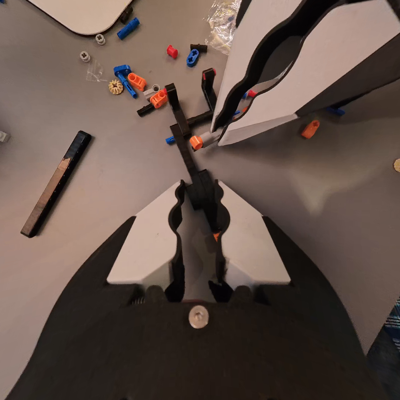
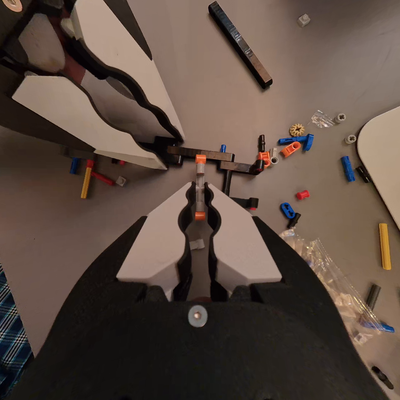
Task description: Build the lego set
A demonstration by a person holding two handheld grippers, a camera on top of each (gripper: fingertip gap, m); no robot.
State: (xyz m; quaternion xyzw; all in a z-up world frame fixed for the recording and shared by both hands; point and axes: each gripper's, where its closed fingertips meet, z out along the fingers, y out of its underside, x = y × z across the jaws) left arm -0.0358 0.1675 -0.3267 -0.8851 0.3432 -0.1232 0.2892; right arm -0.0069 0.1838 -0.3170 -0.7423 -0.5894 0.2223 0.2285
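Grey rod with orange ends (image 2: pixel 199 187) is pinched in the right tool (image 2: pixel 200 184), its far orange end touching the side of the black frame (image 2: pixel 201 154), which the left tool (image 1: pixel 200 184) clamps at its near end; as I judge it, the push should run straight along the rod while the left tool braces the frame. Room is tight, since the two tools nearly meet and loose orange connectors (image 1: pixel 159 99) and blue pins (image 1: pixel 126 83) crowd the frame's far end, while the grey surface (image 1: pixel 281 194) to the right lies open for backing away.

text: none legible | labels: none | numbers: none
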